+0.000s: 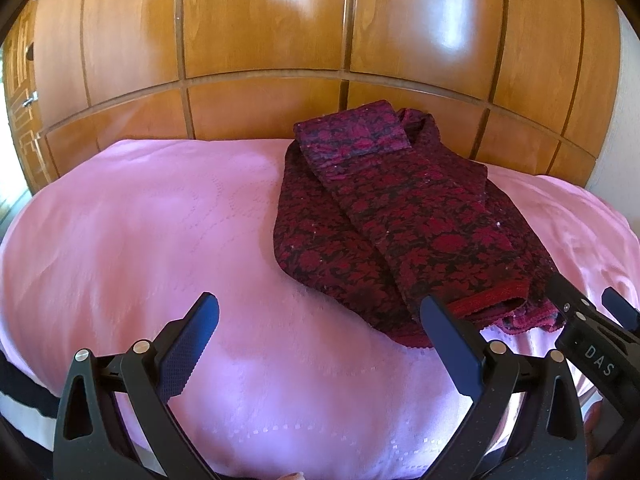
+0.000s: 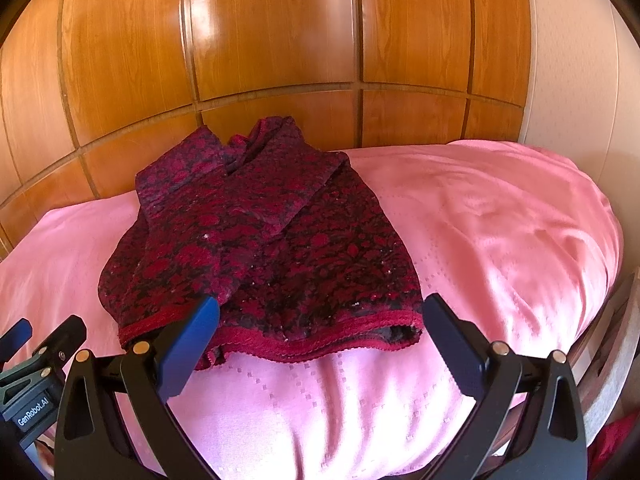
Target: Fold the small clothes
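Observation:
A dark red and black floral knit garment point(image 1: 392, 216) lies on the pink bedspread point(image 1: 160, 220), its sleeves folded over its body and its red hem toward me. My left gripper point(image 1: 320, 320) is open and empty, hovering just left of the hem's near corner. My right gripper point(image 2: 320, 320) is open and empty, its jaws spread in front of the hem of the garment point(image 2: 260, 248). The right gripper also shows at the right edge of the left wrist view point(image 1: 592, 312). The left gripper shows at the left edge of the right wrist view point(image 2: 44, 340).
Glossy wooden wardrobe doors point(image 1: 260, 40) stand right behind the bed. A white wall point(image 2: 572, 60) is at the far right. The bed's right edge drops to a wooden frame point(image 2: 612, 328).

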The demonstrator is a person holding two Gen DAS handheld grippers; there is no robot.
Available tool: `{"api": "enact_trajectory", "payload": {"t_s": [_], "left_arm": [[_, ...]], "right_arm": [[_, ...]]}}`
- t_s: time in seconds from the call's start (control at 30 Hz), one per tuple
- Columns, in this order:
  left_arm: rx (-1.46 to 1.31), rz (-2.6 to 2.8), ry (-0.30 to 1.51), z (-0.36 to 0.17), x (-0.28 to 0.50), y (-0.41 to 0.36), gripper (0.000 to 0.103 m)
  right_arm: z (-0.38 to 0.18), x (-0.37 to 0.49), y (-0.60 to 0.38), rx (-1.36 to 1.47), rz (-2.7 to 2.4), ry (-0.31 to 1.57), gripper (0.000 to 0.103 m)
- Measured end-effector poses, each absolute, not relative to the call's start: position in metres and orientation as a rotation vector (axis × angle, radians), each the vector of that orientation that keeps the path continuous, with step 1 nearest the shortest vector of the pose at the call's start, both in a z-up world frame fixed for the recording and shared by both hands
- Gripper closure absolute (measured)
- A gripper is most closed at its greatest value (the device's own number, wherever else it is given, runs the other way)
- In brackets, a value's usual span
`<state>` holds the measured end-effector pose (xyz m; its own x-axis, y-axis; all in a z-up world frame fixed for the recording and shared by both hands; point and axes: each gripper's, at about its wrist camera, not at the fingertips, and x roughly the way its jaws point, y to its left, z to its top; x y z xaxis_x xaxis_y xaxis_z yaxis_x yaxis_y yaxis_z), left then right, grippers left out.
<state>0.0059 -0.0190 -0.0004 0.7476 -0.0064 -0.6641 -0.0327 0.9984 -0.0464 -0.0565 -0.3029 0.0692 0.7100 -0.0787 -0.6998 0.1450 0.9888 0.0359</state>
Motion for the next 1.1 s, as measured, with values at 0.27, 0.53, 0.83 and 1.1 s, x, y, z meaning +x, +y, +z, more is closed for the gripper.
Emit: {"api": "enact_trajectory", "payload": {"t_s": [0.27,0.53,0.83,1.1], "left_arm": [[-0.047,-0.002,0.743,-0.002,0.012,-0.024,0.003],[-0.066,-0.047,0.794,-0.006,0.022,-0.025,0.003],[-0.268,-0.255,0.801,0.029,0.072,-0.021,0.011],[-0.297,-0.37,0.963,0.026,0.172,-0.064,0.012]], "right_arm": [[0.071,-0.052,-0.309,0.096,-0.131,0.773,0.002],[0.075,-0.043,-0.323,0.119,-0.133,0.758,0.002],[0.077,0.001,-0.351,0.285,-0.008,0.816,0.034],[0.032,0.077,-0.347,0.547,0.202,1.04,0.054]]}}
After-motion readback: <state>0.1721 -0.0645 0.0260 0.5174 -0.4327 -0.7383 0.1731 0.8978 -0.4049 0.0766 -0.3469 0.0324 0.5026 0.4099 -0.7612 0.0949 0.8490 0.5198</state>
